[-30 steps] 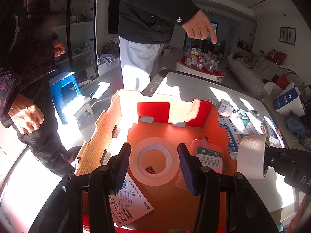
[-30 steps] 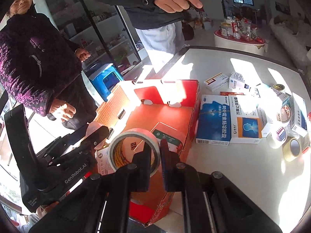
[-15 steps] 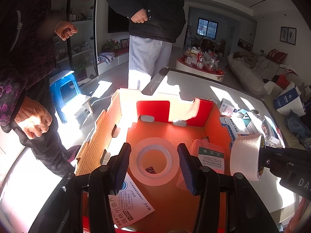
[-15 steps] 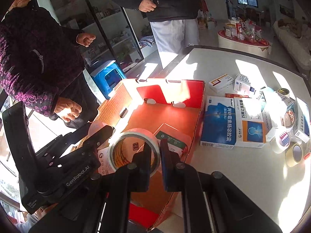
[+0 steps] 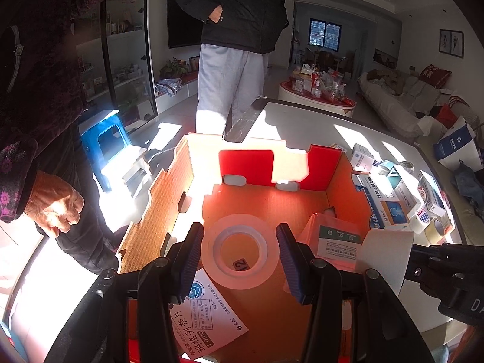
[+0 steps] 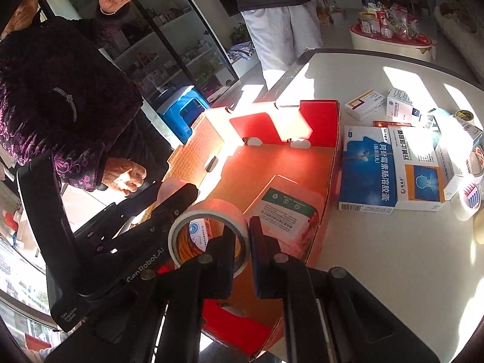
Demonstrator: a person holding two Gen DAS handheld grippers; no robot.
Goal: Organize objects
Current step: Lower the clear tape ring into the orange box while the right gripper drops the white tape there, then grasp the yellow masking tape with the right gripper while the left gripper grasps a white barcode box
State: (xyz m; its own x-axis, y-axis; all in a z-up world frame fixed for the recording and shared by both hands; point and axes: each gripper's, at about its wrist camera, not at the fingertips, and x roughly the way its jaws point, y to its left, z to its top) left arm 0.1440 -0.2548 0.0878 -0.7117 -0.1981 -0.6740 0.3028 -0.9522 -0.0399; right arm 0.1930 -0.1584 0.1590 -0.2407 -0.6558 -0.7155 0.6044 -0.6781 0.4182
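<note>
The right gripper (image 6: 242,236) pinches the wall of a white tape roll (image 6: 211,227), 1 finger inside the ring and 1 outside, the fingers nearly pressed together. Compared with the frame 1 second earlier, this roll has shifted leftward in the left wrist view and now hangs over the right-hand edge of the cardboard box (image 5: 341,175); judged from this, the roll is being carried in for release and is not yet set down. The left gripper (image 5: 239,251) hovers over the box with its fingers spread on either side of a clear tape roll (image 5: 240,251) that lies flat on the box floor; the pads do not appear to press on it, and their spacing matches the earlier frame, so this roll counts as already placed. Near the left fingers lies a white medicine packet (image 5: 205,317), and beside the clear roll stands a pink-tinted box with a green label (image 5: 335,236). Farther out, on the white surface (image 6: 378,257), 2 large blue-and-white medicine boxes (image 6: 393,166), several smaller boxes and more tape rolls (image 6: 470,196) are left to sort. At the far side, 2 bystanders stand beside the surface; the one in the black jacket (image 5: 239,9), who pointed with an outstretched hand earlier, now holds the hand against the body.
</note>
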